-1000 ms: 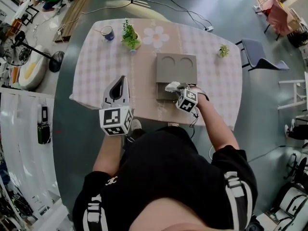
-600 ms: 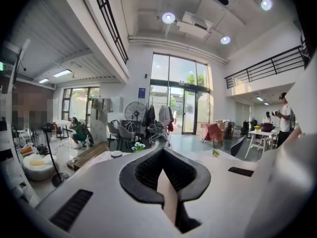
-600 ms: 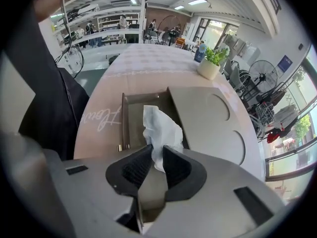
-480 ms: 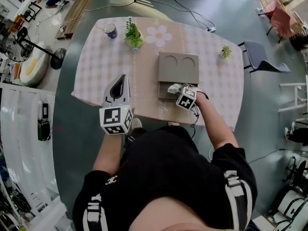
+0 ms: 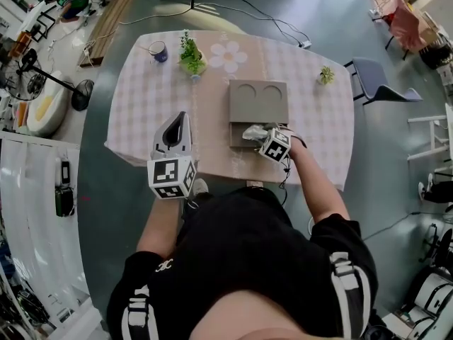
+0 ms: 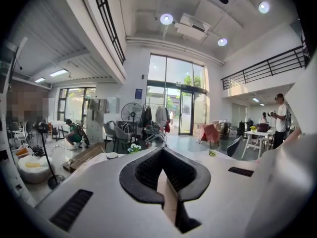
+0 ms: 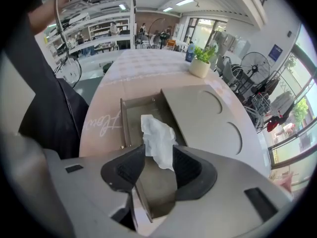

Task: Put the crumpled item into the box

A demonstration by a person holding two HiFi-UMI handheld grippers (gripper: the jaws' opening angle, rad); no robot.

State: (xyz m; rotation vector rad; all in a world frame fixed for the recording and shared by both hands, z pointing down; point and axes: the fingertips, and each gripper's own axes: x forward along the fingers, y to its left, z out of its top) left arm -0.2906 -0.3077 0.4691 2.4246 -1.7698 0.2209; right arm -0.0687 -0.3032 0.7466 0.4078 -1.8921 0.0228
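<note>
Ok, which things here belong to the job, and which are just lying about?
Job: crumpled tissue; grey box, drawer open; right gripper, jaws opening around the tissue.
Lying about: mug; potted plant; small plant; left gripper, shut and empty.

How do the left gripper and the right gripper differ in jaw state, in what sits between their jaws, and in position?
Jaws: the left gripper has its jaws together; the right gripper has its jaws apart and opening.
Contents: the left gripper holds nothing; the right gripper has the crumpled white paper between its jaws.
Position: the left gripper is left of the grey box; the right gripper is over its open compartment.
Shared: the same design.
</note>
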